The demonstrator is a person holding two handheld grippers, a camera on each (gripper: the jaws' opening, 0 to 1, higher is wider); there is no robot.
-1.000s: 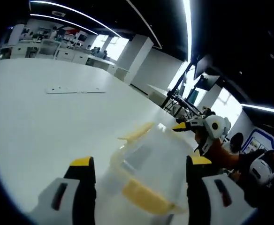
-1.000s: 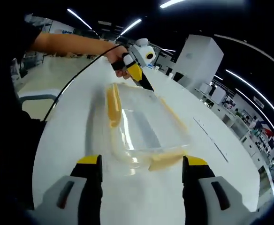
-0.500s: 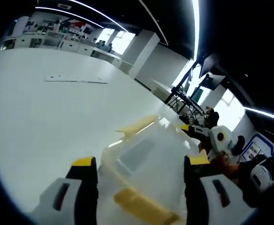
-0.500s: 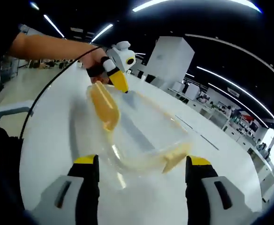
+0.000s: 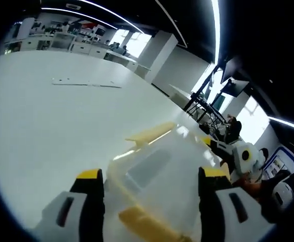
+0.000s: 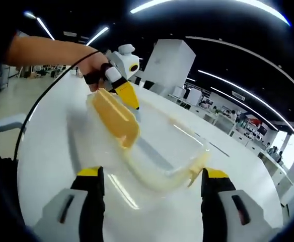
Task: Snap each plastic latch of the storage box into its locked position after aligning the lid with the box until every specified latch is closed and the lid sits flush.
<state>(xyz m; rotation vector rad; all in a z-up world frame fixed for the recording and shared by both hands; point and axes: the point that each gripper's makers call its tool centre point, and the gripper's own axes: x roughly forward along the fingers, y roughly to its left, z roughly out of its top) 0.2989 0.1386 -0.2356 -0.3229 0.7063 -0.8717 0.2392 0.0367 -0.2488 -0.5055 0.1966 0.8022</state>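
Two yellow latches (image 6: 116,118) on the clear storage box (image 6: 152,151) stand out unsnapped — the box lies on the white table (image 5: 46,126), now seen closer than a second ago. Left gripper (image 5: 147,174) straddles its near end, jaws wide; right gripper (image 6: 151,172) has closed in, jaws wide — latching looks imminent.

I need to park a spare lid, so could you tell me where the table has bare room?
The white table is bare between the storage box and the flat strip farther off. In the right gripper view, bare table borders the box's side near. It is crowded at the box, where the left gripper meets a yellow latch.
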